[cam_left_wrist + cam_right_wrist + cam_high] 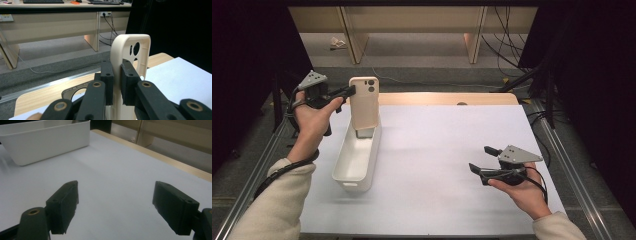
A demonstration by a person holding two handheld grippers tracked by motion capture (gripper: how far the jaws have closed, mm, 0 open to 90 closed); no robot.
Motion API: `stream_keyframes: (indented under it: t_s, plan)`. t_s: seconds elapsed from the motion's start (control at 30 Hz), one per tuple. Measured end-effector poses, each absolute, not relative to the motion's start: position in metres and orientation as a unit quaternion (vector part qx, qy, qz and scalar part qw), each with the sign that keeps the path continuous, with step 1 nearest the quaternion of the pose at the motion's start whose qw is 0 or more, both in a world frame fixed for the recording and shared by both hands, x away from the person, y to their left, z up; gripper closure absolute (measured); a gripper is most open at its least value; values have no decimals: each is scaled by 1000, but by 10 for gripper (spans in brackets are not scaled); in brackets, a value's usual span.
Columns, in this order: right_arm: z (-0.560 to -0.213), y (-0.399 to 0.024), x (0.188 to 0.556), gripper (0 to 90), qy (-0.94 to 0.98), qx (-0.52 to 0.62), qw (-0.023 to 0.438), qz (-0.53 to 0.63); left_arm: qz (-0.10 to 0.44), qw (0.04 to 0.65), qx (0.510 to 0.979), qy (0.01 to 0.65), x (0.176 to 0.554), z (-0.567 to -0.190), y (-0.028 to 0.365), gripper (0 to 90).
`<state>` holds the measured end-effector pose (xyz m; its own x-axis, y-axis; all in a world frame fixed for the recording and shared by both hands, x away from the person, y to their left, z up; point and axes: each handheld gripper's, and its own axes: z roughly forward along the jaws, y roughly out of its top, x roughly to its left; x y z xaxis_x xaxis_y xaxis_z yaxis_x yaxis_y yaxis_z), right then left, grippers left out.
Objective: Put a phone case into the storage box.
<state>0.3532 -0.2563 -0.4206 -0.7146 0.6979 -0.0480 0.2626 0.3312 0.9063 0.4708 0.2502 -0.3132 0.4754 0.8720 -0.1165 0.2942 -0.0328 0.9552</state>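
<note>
- High view: left tool (353, 90), black two-jaw body with grey three-cornered plate, clamped on the upper edge of a beige soft-plastic phone case (363, 102); case upright, camera cut-outs at top, lower end inside the far end of a white oblong plastic bin (357, 159).
- Left gripper view: both black pads pressed on the case's side wall (117, 62), one on each face; camera cut-outs face right.
- Bin: lies lengthwise on the left part of the table (447, 150), white sheet over a wooden top.
- Right tool (484, 159): held low over the table's right part, well apart from bin and case; jaws spread wide, nothing between them.
- Right gripper view: bin (45, 140) beyond the spread pads (62, 206).
</note>
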Motion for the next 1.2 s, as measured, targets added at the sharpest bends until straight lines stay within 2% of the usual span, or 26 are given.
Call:
stream_keyframes:
  t_s: [1.2]
  plan:
    - [-421, -257, 354, 196, 782, 310, 222, 493, 280, 517, 672, 450, 495, -331, 265, 819]
